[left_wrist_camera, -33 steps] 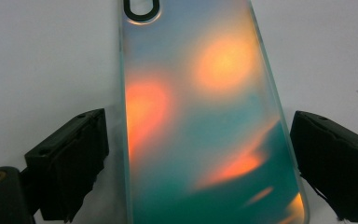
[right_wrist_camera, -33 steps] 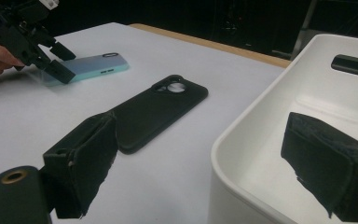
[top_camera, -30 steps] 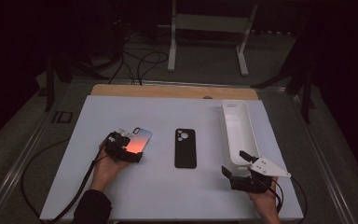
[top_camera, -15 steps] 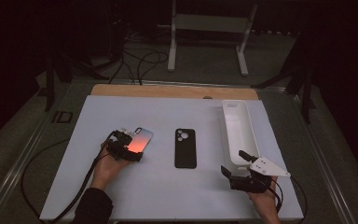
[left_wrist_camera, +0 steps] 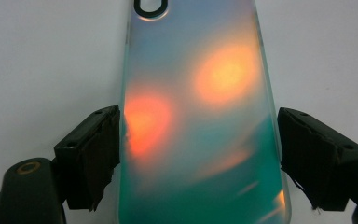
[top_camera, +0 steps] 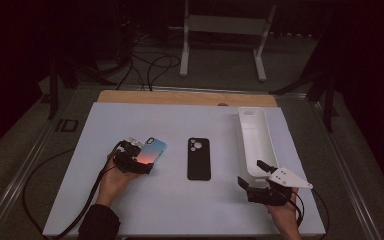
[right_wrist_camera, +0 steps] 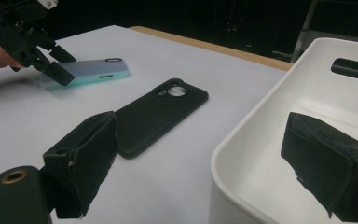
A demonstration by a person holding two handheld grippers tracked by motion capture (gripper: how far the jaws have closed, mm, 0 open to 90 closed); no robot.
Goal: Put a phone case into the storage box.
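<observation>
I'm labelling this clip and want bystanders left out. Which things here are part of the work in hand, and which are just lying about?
In the job:
- iridescent phone case, between the jaws of the left gripper, which have just been closing

Lying about:
- black phone case
- white bin
- right gripper, open, near the bin's end
</observation>
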